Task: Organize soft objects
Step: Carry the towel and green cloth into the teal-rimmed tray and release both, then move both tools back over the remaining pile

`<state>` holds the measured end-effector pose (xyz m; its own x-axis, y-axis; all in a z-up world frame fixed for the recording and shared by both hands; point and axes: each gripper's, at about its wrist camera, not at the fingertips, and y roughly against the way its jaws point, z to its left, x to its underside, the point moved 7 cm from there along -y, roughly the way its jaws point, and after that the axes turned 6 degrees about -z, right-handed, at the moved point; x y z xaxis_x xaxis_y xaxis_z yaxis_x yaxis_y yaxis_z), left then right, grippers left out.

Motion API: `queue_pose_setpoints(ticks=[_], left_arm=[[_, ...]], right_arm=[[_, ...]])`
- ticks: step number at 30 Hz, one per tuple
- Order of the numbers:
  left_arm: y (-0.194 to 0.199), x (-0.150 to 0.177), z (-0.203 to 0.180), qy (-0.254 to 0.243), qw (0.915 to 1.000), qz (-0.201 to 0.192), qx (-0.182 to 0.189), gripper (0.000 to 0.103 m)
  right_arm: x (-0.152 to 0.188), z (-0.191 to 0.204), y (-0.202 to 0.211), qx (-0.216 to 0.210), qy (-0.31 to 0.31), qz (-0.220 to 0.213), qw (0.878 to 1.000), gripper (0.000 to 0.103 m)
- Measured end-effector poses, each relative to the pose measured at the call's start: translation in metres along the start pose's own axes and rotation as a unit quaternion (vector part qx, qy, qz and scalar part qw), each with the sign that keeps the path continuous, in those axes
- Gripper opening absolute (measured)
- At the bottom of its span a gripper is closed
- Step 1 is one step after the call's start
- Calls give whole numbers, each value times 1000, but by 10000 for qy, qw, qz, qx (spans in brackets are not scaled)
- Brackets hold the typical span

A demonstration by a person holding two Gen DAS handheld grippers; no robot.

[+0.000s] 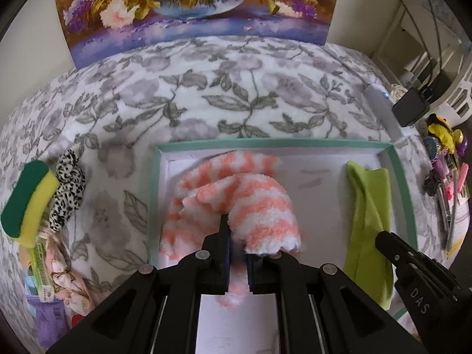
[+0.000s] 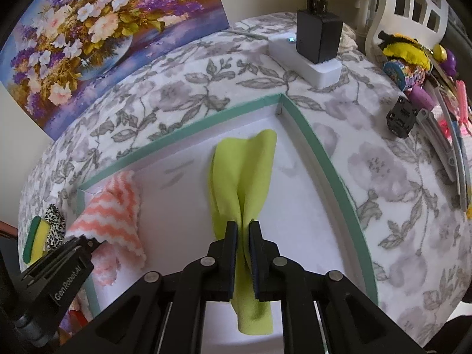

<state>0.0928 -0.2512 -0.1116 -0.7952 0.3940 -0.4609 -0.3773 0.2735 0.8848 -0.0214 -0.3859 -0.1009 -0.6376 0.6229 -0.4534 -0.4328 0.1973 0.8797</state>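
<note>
Here the right gripper (image 2: 242, 230) pinches the green cloth (image 2: 244, 174), lengthwise toward the tray's (image 2: 306, 135) far corner

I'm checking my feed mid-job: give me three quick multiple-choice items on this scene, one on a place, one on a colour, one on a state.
1. Where does the sponge lie?
A. In the tray
B. On the floral blanket, left of the tray
C. On the white power strip

2. What colour is the cloth in the right gripper?
A. Lime green
B. Purple
C. Grey

3. What is the left gripper doing?
A. Open and empty
B. Shut on the pink-and-white cloth
C. Shut on the sponge

Answers:
1 B, it rests beside the spotted fabric, outside the tray.
2 A, green folds run between the pads.
3 B, fuzzy cloth is pinched there.
</note>
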Motion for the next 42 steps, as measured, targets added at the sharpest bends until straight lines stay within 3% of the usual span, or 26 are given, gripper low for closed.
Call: queue_pose_setpoints(ticks=[1, 2, 3, 4, 5, 9, 11, 15, 17, 20, 24, 26, 42], left_arm=[[4, -1, -1, -22, 10000, -26, 7, 18], [9, -3, -1, -41, 10000, -59, -1, 33], [12, -4, -1, -39, 10000, -65, 2, 42], [17, -6, 0, -3, 10000, -70, 25, 53], [22, -8, 2, 68, 9999, -91, 30, 57], [35, -14, 13, 203, 9997, -147, -70, 65], [38, -16, 20, 259, 9994, -161, -135, 78], [37, -16, 33, 402, 9986, -212, -271, 87], [34, -15, 42, 505, 9977, -228, -379, 97], [29, -13, 52, 631, 9964, -218, -526, 99], [22, -9, 66, 798, 9941, -172, -718, 99], [17, -6, 74, 929, 9926, -130, -765, 99], [29, 1, 106, 1089, 9889, -178, -998, 99]], right_arm=[[-1, 0, 3, 22, 19, -24, 10000, 11], [-3, 0, 6, 67, 45, -41, 10000, 16], [-4, 0, 8, 76, 60, -44, 9999, 22], [-5, 0, 10, 74, 70, -43, 9999, 35], [-5, 1, 12, 72, 76, -41, 9999, 44], [-6, 2, 19, 71, 129, -28, 9999, 47], [-6, 2, 20, 76, 144, -16, 9999, 58], [-3, 3, 17, 77, 183, 40, 9998, 66], [-2, 4, 15, 115, 245, 66, 9996, 74], [1, 6, 11, 186, 315, 136, 9992, 85], [3, 5, 7, 275, 376, 190, 9987, 90], [3, 6, 6, 325, 415, 175, 9985, 103], [3, 20, 15, 324, 431, 12, 9985, 103]])
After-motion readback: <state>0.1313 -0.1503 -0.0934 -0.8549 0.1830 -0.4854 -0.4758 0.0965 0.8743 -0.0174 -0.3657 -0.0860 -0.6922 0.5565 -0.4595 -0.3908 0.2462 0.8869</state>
